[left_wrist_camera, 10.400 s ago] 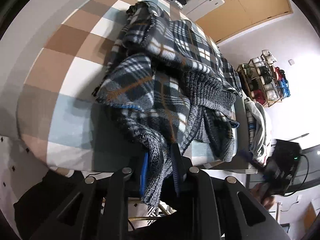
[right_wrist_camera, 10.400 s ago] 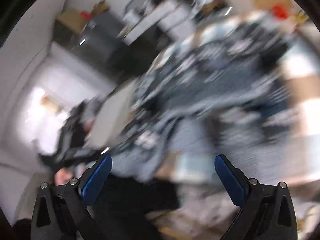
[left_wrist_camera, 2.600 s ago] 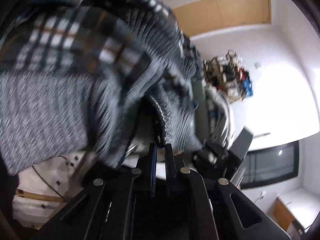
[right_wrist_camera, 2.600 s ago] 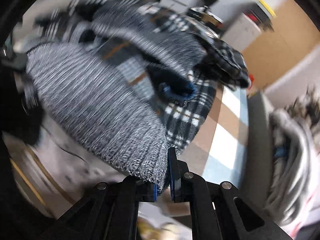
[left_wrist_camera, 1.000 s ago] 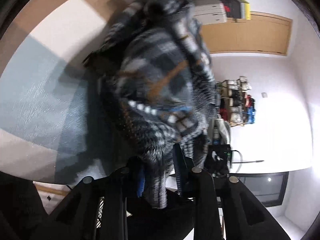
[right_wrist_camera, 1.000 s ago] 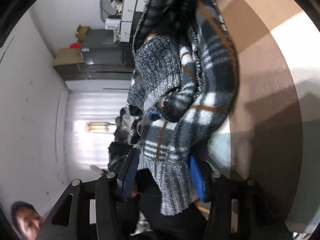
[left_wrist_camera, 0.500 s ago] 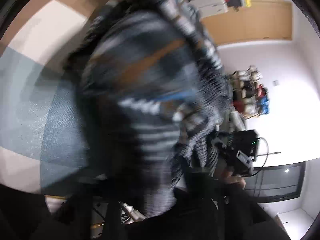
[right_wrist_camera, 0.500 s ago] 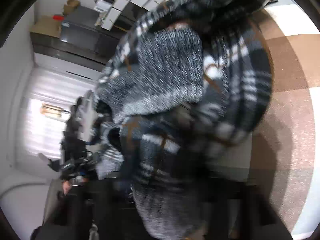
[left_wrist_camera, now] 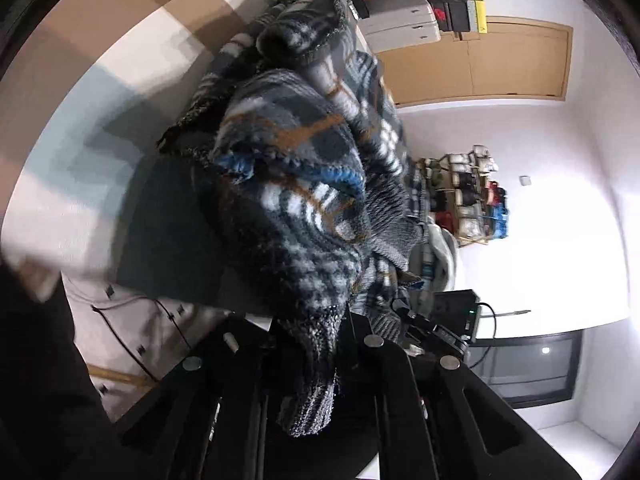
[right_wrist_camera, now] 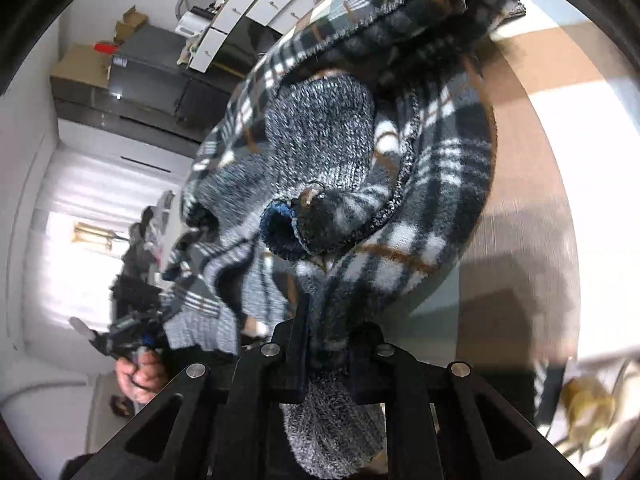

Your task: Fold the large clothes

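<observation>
Plaid fleece in black, grey, white and tan fills the middle of both wrist views: the garment point(left_wrist_camera: 304, 184) is a heavy jacket with grey knit cuffs and a blue-edged lining, bunched in folds on the checked bedcover point(left_wrist_camera: 100, 92), which shows at the upper left of the left wrist view and along the right side of the right wrist view.

At the bottom centre of the left wrist view, the left gripper point(left_wrist_camera: 310, 344) is clamped on a grey knit cuff, which hangs down between its fingers and trails below them. A second ago the blue pads stood visibly apart with the cloth loose between them; now they are drawn in tight and hidden by the knit.

At the bottom centre of the right wrist view, the right gripper point(right_wrist_camera: 328, 344) pinches another thick cuff, grey knit spilling under its fingers. Its jaws have just been closing; a second ago they stood wide on either side of that cuff, and now they squeeze it narrow.

Compared with a second ago, the bundle sits higher and closer in both views, covering more of the bedcover. A hand point(right_wrist_camera: 138, 372) holding the other gripper shows at the lower left of the right wrist view.
</observation>
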`<action>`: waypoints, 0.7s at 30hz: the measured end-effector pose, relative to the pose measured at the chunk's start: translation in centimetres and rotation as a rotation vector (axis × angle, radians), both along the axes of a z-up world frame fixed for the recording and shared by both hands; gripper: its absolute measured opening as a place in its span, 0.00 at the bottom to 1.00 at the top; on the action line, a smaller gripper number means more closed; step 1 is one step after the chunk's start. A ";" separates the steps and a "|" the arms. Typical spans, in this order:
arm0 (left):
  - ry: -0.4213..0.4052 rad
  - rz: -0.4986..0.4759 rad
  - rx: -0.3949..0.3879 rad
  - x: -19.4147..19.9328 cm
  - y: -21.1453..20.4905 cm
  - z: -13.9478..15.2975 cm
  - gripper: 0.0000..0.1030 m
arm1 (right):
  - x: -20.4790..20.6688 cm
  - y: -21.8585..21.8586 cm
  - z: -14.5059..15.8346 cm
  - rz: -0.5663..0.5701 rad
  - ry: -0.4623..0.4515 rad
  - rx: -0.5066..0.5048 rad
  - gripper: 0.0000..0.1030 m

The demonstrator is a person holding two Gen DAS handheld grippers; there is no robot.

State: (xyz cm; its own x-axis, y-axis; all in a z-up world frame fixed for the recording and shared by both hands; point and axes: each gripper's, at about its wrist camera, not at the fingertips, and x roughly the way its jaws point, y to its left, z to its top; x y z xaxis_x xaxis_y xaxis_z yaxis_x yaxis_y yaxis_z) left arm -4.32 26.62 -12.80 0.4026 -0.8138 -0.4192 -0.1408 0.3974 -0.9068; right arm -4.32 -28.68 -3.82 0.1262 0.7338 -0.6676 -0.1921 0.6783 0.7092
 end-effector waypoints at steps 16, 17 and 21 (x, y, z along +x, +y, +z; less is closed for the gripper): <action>0.056 0.089 -0.186 13.3 4.2 9.5 0.06 | 9.5 -5.4 5.9 -0.345 0.147 0.439 0.13; 0.069 0.100 -0.197 14.8 4.4 9.4 0.06 | 11.0 -4.9 6.1 -0.367 0.133 0.430 0.13; 0.174 0.156 -0.201 20.6 4.6 7.9 0.06 | 16.5 -2.9 5.2 -0.430 0.180 0.452 0.13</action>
